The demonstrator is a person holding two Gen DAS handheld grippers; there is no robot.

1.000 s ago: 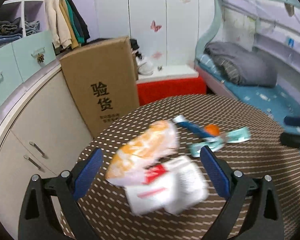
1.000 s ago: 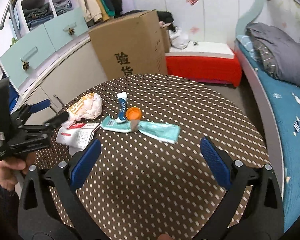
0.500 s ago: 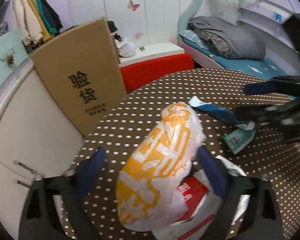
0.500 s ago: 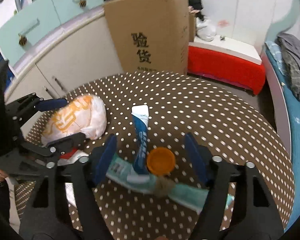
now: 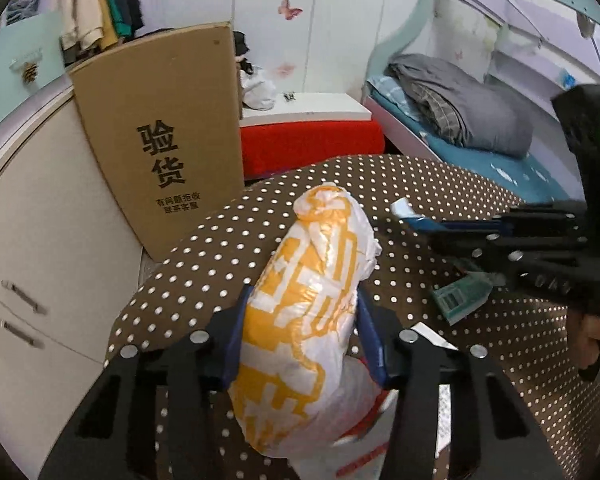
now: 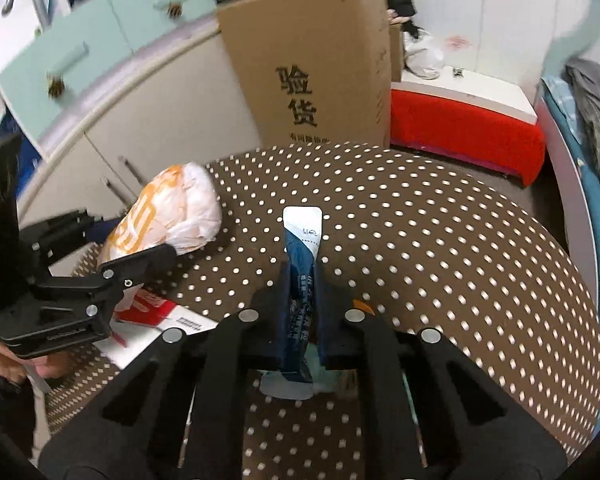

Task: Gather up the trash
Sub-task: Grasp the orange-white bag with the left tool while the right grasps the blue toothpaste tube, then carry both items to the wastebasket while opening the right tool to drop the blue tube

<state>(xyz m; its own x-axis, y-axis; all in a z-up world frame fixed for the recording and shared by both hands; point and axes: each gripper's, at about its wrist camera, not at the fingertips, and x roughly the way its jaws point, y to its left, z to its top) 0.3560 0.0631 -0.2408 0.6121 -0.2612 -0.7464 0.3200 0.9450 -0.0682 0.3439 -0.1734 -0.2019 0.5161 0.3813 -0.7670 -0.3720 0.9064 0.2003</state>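
A round table [image 6: 460, 260] with a brown polka-dot cloth carries the trash. A knotted orange-and-white plastic bag [image 5: 312, 280] lies at its left edge. My left gripper [image 5: 303, 304] straddles the bag; its jaws are closing and the blue pads touch both sides. The right wrist view shows the same bag [image 6: 172, 208] with that gripper [image 6: 128, 236] around it. My right gripper [image 6: 302, 276] is closing on a blue-and-white wrapper [image 6: 302, 240], which is pinched flat between the pads, its white end sticking forward. From the left wrist, the wrapper [image 5: 410, 212] shows at the right gripper's tip.
A red-and-white leaflet [image 6: 160, 312] lies under the bag. A teal wrapper [image 5: 462, 300] and an orange cap [image 6: 362, 304] sit under the right gripper. Behind the table stand a tall cardboard box [image 5: 160, 132], a red bench [image 5: 312, 144], cabinets and a bed [image 5: 460, 108].
Both grippers came down toward the table from wide open. The left one closed in around the bag; the right one moved over the blue wrapper and pinched it.
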